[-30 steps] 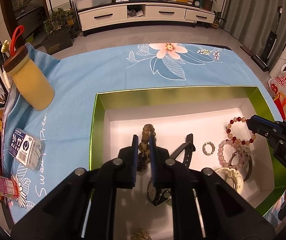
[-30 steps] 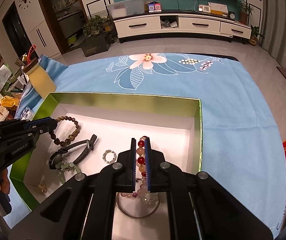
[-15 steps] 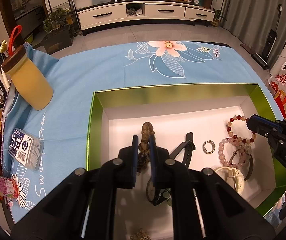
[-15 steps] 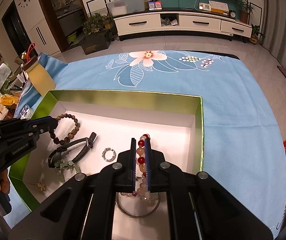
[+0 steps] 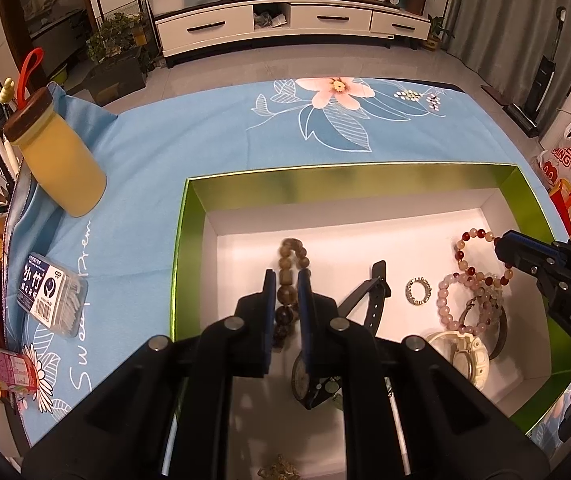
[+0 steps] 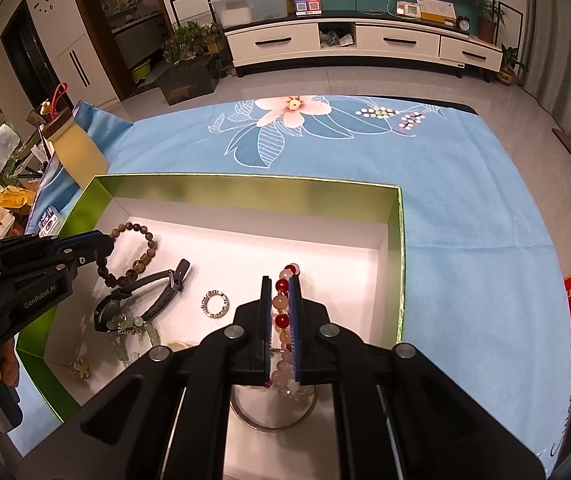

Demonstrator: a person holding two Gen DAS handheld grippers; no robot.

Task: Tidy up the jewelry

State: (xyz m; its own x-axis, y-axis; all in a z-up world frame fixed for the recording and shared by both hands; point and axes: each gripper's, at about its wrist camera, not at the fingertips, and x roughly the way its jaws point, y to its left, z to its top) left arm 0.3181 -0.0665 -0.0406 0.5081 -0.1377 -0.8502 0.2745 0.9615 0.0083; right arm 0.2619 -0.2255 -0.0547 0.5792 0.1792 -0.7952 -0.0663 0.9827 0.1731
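A green box with a white floor (image 5: 365, 236) (image 6: 245, 232) holds the jewelry. My left gripper (image 5: 286, 280) (image 6: 103, 246) is shut on a brown bead bracelet (image 5: 293, 254) (image 6: 145, 256) at the box's left side. My right gripper (image 6: 281, 288) (image 5: 499, 242) is shut on a red and pink bead bracelet (image 6: 281, 306) (image 5: 469, 258) at the right side. Between them lie a black strap watch (image 5: 369, 300) (image 6: 153, 290) and a small silver ring (image 5: 418, 291) (image 6: 214, 306). A white watch (image 5: 459, 354), a pink bead bracelet (image 5: 447, 300) and a metal bangle (image 6: 273, 416) lie near the right gripper.
The box sits on a blue floral cloth (image 5: 205, 140). A yellow jar with a brown lid (image 5: 59, 160) and a toothpick box (image 5: 47, 296) stand to the left, with clutter beyond. A gold flower charm (image 6: 79, 368) and green beads (image 6: 125, 324) lie in the box's front left.
Both grippers have stayed shut on their bracelets. The views have shifted slightly, with the box a little lower in frame.
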